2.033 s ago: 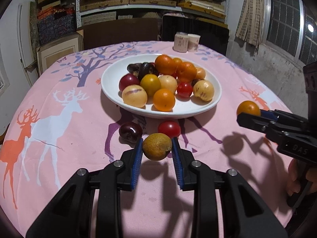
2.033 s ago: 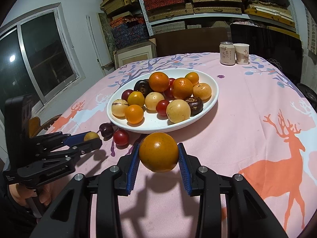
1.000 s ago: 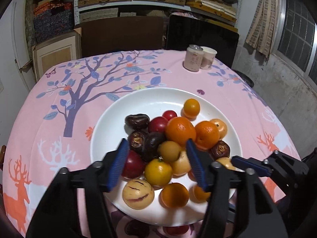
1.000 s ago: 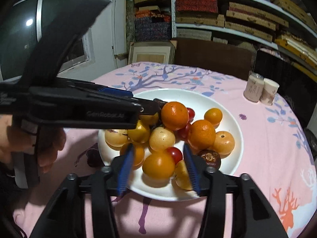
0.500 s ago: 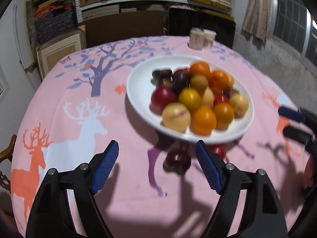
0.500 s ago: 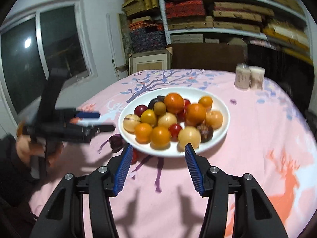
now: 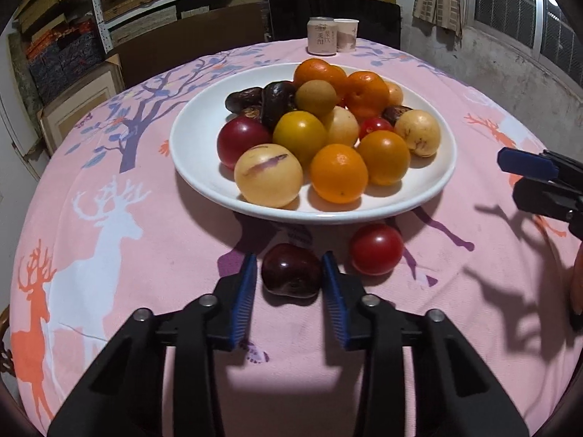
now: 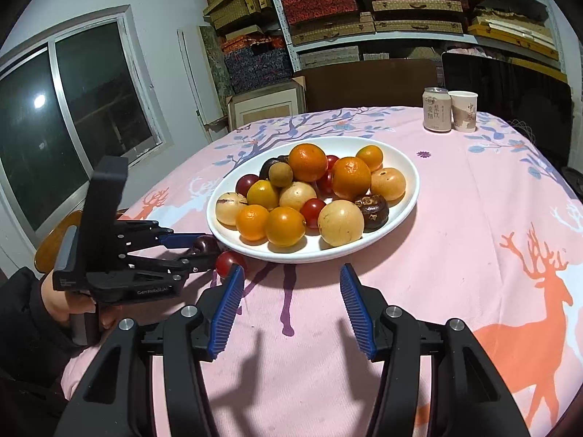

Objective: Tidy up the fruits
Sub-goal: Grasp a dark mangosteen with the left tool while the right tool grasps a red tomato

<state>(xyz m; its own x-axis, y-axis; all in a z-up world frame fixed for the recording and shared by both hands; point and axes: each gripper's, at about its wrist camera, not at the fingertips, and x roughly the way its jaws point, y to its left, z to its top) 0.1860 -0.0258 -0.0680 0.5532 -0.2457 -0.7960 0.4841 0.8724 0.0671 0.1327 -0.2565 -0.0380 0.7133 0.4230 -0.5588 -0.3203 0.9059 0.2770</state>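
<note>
Hidden or cut off: left of the plate (image 8: 408,215) in the right wrist view, dark red fruit (image 8: 206,244) half covered by the fingers of the left gripper (image 8: 198,251). Further left, hand (image 8: 60,304) mostly masked by the gripper body. On the plate, dark pieces at the back of the fruit heap (image 7: 328,134) partly buried under oranges; kind not determinable. Right of the plate in the left wrist view, right gripper (image 7: 517,178) cropped by the frame edge, only the tips showing.

Fingers, left gripper: having just been closing, now narrow, pads set against both sides of the dark red fruit. Fruit resting on the counter (image 7: 109,255), directly in front of the plate's near rim. Red tomato (image 7: 376,249) just right of that fruit, also in front of the plate, untouched.

Fingers, right gripper: moderately apart, nothing between them, hovering in front of the plate, clear of the rim.

Surface and room: counter covered with a pink cloth (image 8: 473,200) printed with deer and trees. Left of the plate, dark window (image 8: 73,109). Behind the plate, shelves (image 8: 364,11) stacked with flat boxes. Behind the plate and to the right, drink can (image 8: 436,109) and paper cup (image 8: 463,111) side by side.
</note>
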